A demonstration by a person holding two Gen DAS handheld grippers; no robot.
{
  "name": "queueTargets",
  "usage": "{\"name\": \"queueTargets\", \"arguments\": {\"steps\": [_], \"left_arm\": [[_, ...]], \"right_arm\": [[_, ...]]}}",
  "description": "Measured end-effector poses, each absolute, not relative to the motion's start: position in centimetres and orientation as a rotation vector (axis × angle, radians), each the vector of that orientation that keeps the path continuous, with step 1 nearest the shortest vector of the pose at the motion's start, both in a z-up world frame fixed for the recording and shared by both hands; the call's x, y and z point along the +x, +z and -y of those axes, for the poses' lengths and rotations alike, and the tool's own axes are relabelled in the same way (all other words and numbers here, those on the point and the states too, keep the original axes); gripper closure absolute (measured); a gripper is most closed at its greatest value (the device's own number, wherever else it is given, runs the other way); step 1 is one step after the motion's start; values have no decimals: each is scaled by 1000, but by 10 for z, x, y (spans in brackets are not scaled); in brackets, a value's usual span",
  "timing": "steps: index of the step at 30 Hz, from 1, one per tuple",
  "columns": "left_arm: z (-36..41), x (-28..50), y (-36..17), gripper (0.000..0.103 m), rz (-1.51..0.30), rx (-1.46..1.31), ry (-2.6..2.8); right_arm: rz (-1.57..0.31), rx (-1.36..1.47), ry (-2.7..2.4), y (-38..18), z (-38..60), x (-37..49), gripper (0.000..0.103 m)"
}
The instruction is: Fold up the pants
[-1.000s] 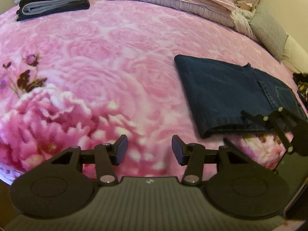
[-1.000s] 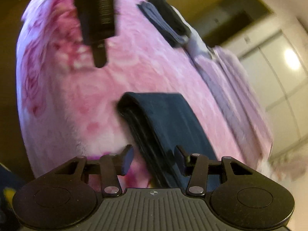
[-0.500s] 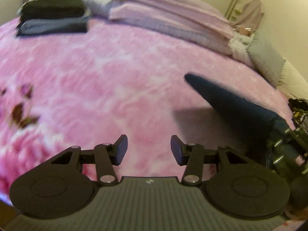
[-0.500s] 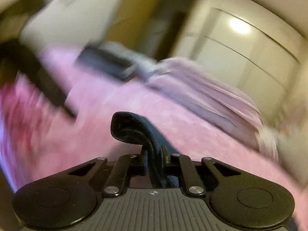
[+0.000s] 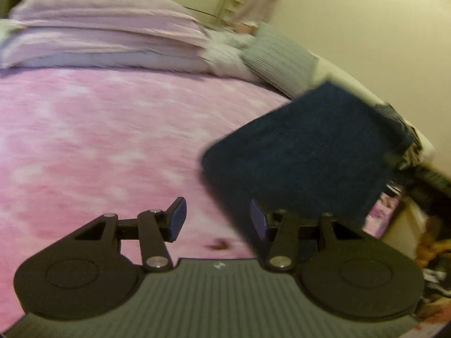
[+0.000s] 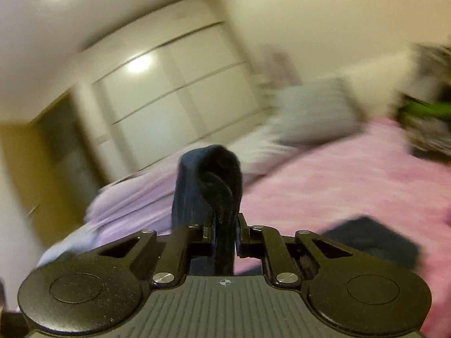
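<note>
The folded dark blue pants (image 5: 310, 152) hang in the air above the pink bed, at the right of the left wrist view. In the right wrist view my right gripper (image 6: 224, 229) is shut on the thick folded edge of the pants (image 6: 208, 180), which bulges up over its fingers. My left gripper (image 5: 218, 218) is open, low over the pink blanket (image 5: 98, 140), with nothing between its blue pads; the pants hang just right of it and apart from it. Both views are blurred by motion.
Lilac folded bedding (image 5: 107, 36) and a grey pillow (image 5: 279, 59) lie along the far side of the bed. A cream wall rises behind. Clutter sits off the bed's right edge (image 5: 422, 239). A white wardrobe (image 6: 174, 95) and a dark shadow on the blanket (image 6: 369, 239) show in the right wrist view.
My right gripper closed on the folded pants, rolled over and lifted them off the bed. My left gripper swung right, so the stack of dark folded clothes left its view.
</note>
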State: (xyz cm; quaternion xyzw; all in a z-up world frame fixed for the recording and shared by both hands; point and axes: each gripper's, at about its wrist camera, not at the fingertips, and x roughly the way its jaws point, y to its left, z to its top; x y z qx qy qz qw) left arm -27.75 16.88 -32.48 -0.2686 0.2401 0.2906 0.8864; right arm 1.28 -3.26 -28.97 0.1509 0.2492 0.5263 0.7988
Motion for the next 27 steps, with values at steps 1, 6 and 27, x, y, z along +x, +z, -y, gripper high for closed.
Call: {"name": "queueTargets", "arguments": {"steps": [1,6,27], "left_arm": [[-166,-262,-333,57,-519,-565,585],[-164,-213,-373,58,-603,-676,528],[-179,-192,-418,57,-566,-973,473]], "right_arm": [[-600,328,1055,-306,39,34,92],[-939,608,985,-391,66,113,81],[-898,486,950,-355,110,128,39]]}}
